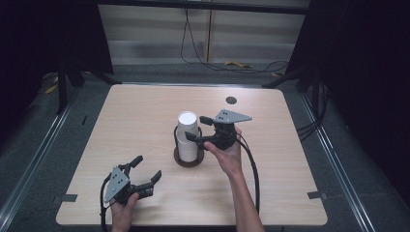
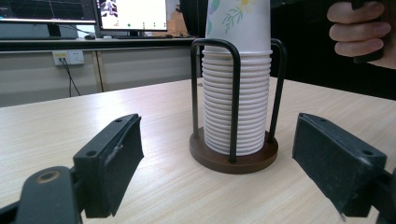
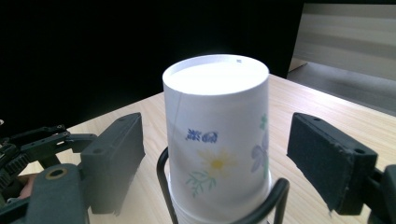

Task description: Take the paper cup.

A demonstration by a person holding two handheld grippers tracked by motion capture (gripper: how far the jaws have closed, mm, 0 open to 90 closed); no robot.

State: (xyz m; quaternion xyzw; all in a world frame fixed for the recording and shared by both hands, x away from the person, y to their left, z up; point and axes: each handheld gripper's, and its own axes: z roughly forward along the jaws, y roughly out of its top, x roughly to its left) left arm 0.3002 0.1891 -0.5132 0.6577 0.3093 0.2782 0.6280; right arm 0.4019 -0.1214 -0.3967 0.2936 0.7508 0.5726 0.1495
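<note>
Flanking cup stack (image 1: 187, 135) | right gripper (image 1: 199, 129) | wire holder (image 1: 189, 159) rails obstruct

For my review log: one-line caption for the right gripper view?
Open right gripper straddles the top paper cup, pads apart from it.

A dark disc (image 1: 231, 100) is set near the table's (image 1: 145, 116) far edge; monitors (image 2: 131, 14) are seen beyond; cables (image 1: 203, 53) are trailed over the floor.

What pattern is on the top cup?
White with printed flowers, yellow and purple; top cup shows best in the right gripper view.
</note>
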